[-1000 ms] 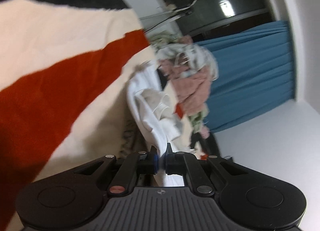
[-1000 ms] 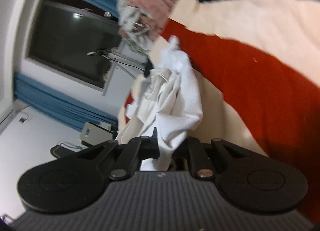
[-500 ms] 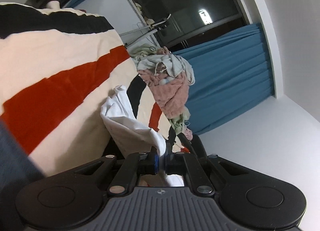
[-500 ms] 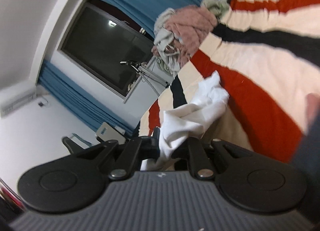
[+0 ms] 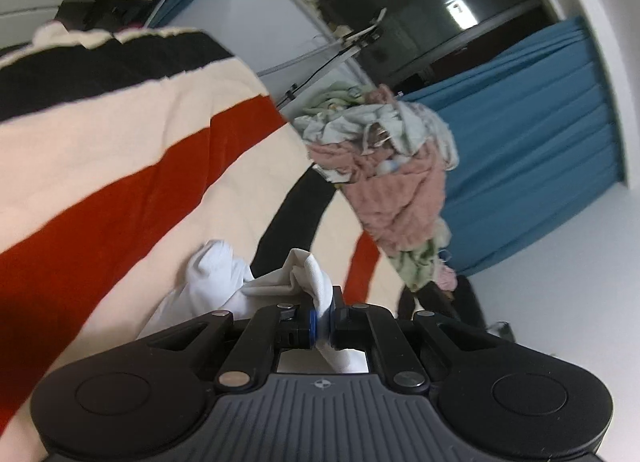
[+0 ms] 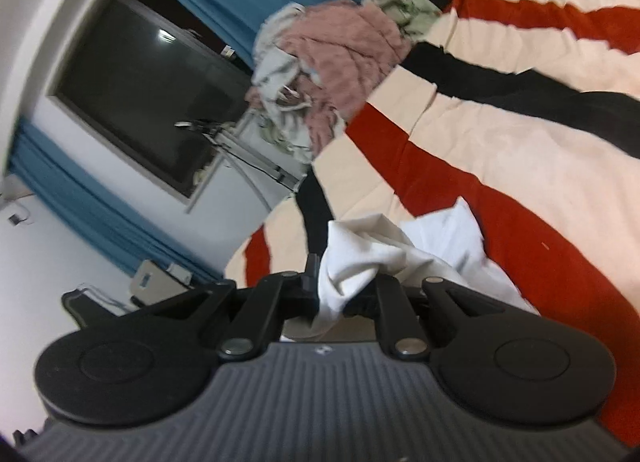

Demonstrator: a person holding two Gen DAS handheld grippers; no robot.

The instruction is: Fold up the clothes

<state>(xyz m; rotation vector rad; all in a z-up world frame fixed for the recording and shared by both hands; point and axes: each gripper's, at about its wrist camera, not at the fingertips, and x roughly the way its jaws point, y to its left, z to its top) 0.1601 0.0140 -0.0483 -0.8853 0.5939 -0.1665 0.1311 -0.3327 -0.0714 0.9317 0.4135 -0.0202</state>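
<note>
A white garment (image 5: 224, 278) hangs bunched between both grippers above a bed with a cream, red and black striped blanket (image 5: 120, 166). My left gripper (image 5: 323, 326) is shut on a fold of the white garment, which passes between its fingertips. In the right wrist view the same white garment (image 6: 400, 258) is pinched in my right gripper (image 6: 344, 294), which is shut on it, and the cloth trails to the right over the blanket (image 6: 520, 166).
A heap of unfolded clothes, pink, grey and green (image 5: 384, 166), lies at the far end of the bed; it also shows in the right wrist view (image 6: 340, 54). Behind it are a blue curtain (image 5: 540, 134), a dark window (image 6: 132, 82) and a metal rack.
Both grippers have lifted and tilted while holding the white garment. The garment has gathered closer to the jaws and more of the blanket and clothes heap is in view.
</note>
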